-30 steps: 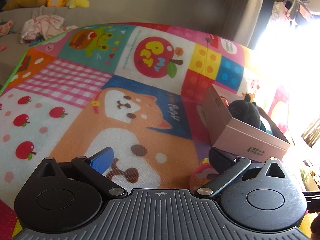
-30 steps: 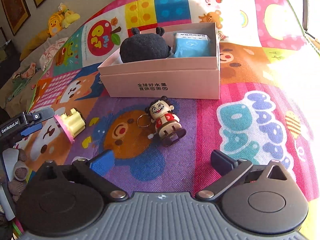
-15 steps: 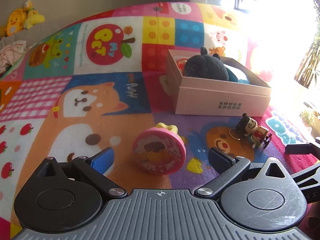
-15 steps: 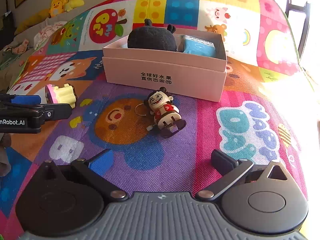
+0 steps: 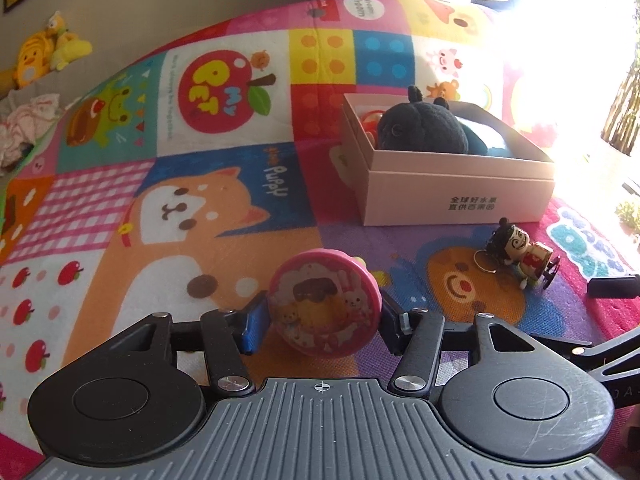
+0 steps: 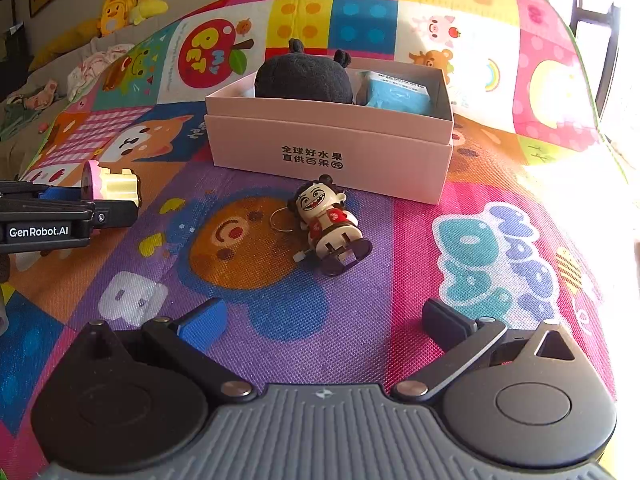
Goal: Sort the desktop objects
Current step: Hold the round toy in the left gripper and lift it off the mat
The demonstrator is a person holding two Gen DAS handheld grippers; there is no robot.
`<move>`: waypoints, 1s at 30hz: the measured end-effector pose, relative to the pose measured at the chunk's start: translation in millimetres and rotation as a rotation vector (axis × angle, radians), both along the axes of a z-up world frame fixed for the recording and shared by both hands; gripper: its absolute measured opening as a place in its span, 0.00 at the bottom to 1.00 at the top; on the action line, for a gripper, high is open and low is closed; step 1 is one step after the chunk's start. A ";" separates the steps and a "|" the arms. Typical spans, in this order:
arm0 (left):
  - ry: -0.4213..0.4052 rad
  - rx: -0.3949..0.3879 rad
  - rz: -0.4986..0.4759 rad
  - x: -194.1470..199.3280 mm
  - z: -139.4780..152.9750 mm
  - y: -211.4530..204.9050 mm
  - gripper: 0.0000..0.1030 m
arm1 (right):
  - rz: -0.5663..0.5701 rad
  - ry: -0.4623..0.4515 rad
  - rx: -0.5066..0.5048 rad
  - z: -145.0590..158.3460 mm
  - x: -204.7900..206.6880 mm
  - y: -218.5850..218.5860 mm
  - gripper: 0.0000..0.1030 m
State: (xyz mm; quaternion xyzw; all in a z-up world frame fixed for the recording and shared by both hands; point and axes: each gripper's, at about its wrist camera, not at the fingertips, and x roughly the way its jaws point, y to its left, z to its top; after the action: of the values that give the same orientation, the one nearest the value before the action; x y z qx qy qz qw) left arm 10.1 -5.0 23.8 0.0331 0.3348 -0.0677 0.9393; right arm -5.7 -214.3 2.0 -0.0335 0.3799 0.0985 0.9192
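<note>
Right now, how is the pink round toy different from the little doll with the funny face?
The pink round toy sits between the left gripper fingers; the little doll lies free, untouched. The toy is round with a yellow body; the doll has arms, legs and a key ring. Both rest outside the pink box.

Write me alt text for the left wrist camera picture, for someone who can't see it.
The left gripper has just closed its fingers around a round pink toy lying on a colourful cartoon play mat. Beyond it an open pink box holds a black plush, with a small figurine lying on the mat in front of the box.
</note>
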 end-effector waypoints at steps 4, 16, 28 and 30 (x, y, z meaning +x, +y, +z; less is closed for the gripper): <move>-0.005 0.029 -0.003 -2.6 3.2 -2.6 0.59 | 0.000 0.000 0.000 -0.1 0.1 0.0 1.00; -0.029 0.069 -0.028 -11.2 6.8 -3.5 0.75 | 0.000 0.000 0.000 -0.1 -0.6 0.0 1.00; -0.007 0.050 -0.028 -12.7 -3.8 2.5 0.59 | 0.001 0.000 0.001 -0.1 -0.7 0.0 1.00; -0.022 0.073 -0.029 -14.5 0.4 1.1 0.59 | 0.001 0.000 0.001 -0.1 -0.8 -0.2 1.00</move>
State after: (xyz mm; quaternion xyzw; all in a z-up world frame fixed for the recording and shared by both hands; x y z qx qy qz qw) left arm -4.4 -3.9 24.2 0.0732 0.3260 -0.0689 0.9400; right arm -6.5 -214.5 1.9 -0.0333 0.3798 0.0989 0.9192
